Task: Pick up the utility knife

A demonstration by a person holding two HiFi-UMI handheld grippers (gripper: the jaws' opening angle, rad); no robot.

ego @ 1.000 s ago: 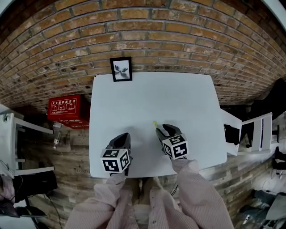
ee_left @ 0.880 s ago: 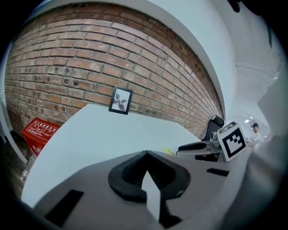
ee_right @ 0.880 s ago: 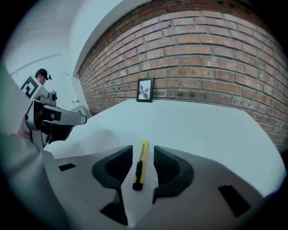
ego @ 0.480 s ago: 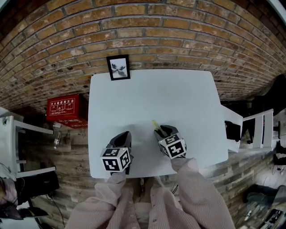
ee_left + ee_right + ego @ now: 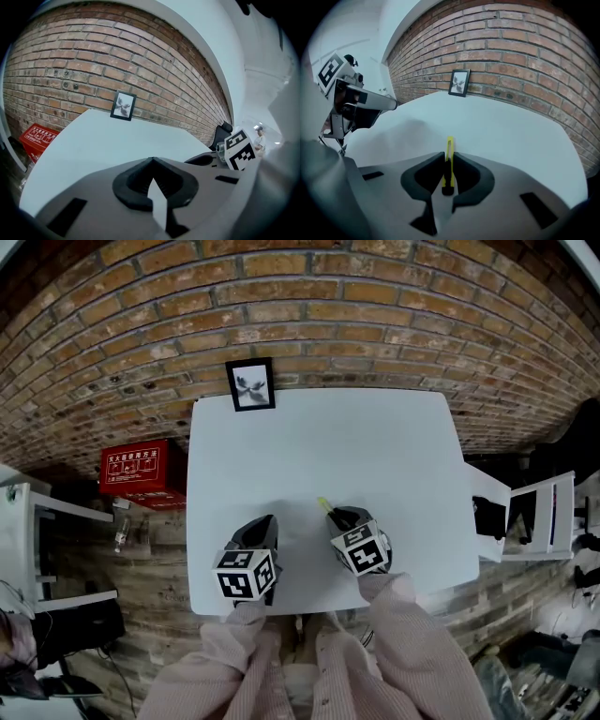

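- The right tongs point(image 5: 450, 154) have just been closing and now pinch the yellow utility knife point(image 5: 449, 143), at the near part of the desk point(image 5: 328, 437).
- The left tongs point(image 5: 152, 161) are closed together and empty, to the left of the knife.

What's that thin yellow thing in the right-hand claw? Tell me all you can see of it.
It is the utility knife: slim, flat, yellow, plastic by its look, with a dark part at its rear. It stands on edge between the jaws of the right claw, which have just been closing and now press its sides. Its front end pokes out over the white table; whether it touches the tabletop I cannot tell.
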